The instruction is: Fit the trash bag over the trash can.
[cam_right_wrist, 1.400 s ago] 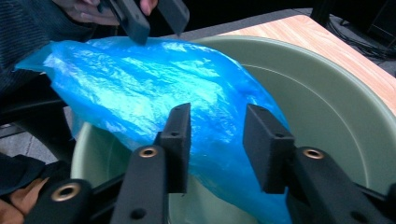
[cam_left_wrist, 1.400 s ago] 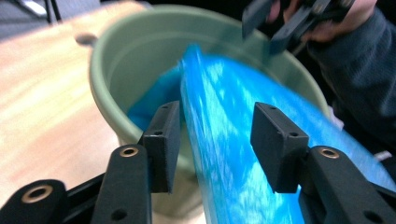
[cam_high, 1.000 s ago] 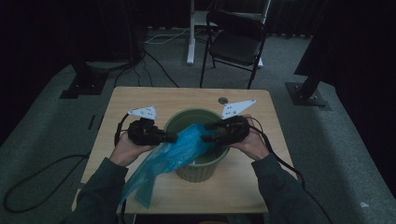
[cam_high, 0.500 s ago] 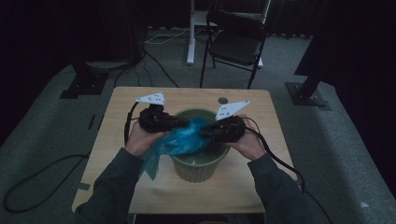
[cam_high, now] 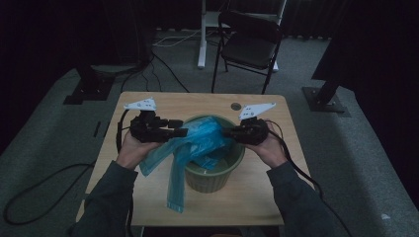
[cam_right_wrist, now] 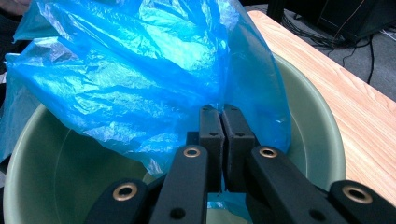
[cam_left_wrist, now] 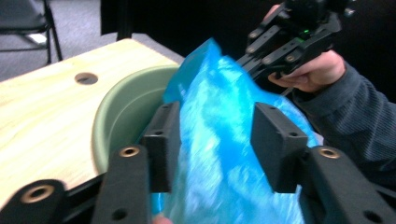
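Observation:
A green round bin (cam_high: 212,177) stands at the middle of the wooden table (cam_high: 257,197). A thin blue plastic bag (cam_high: 202,138) lies across its mouth, and a strip of it hangs down the bin's front left onto the table. My right gripper (cam_high: 228,132) is at the bin's right rim, shut on the bag's edge (cam_right_wrist: 219,112). My left gripper (cam_high: 182,132) is at the left rim; its jaws stand wide apart with the bag (cam_left_wrist: 224,140) between them (cam_left_wrist: 217,116). The bin's inside (cam_right_wrist: 56,177) is bare where it is visible.
A small round hole (cam_high: 236,106) is in the tabletop behind the bin. A black folding chair (cam_high: 249,44) and a white post (cam_high: 201,34) stand on the floor beyond the table. Cables (cam_high: 29,197) trail on the floor at the left.
The left gripper rose from the table's left front to the bin's rim, lifting the bag's hanging length. The bag now spreads over the bin's mouth. The right gripper hardly moved.

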